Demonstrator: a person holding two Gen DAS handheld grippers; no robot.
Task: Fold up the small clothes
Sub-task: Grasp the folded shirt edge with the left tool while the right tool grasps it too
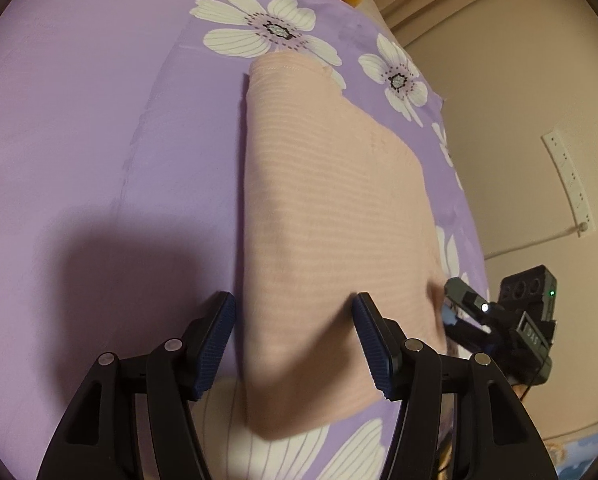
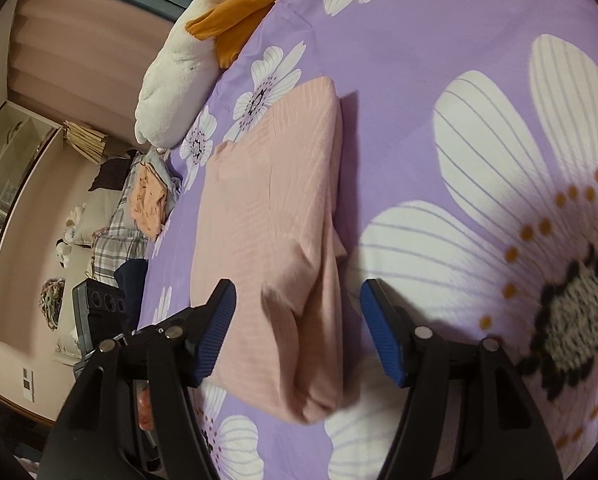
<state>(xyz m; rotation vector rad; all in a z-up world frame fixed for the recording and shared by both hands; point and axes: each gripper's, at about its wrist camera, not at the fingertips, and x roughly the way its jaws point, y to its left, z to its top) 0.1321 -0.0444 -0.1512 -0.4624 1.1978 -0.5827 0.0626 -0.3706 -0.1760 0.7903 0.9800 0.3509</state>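
A pale pink ribbed garment (image 1: 331,216) lies folded into a long strip on the purple flowered bedsheet (image 1: 99,120). My left gripper (image 1: 293,312) is open, its blue-padded fingers astride the garment's near end, holding nothing. In the right wrist view the same garment (image 2: 267,208) lies folded, with a doubled edge on its right side. My right gripper (image 2: 297,300) is open above the garment's near end, empty. The right gripper also shows in the left wrist view (image 1: 499,320) at the garment's right edge.
A white and orange plush toy (image 2: 187,64) lies at the bed's far edge. A pile of other clothes (image 2: 139,208) sits beside the bed. A wall with a power strip (image 1: 571,184) stands to the right.
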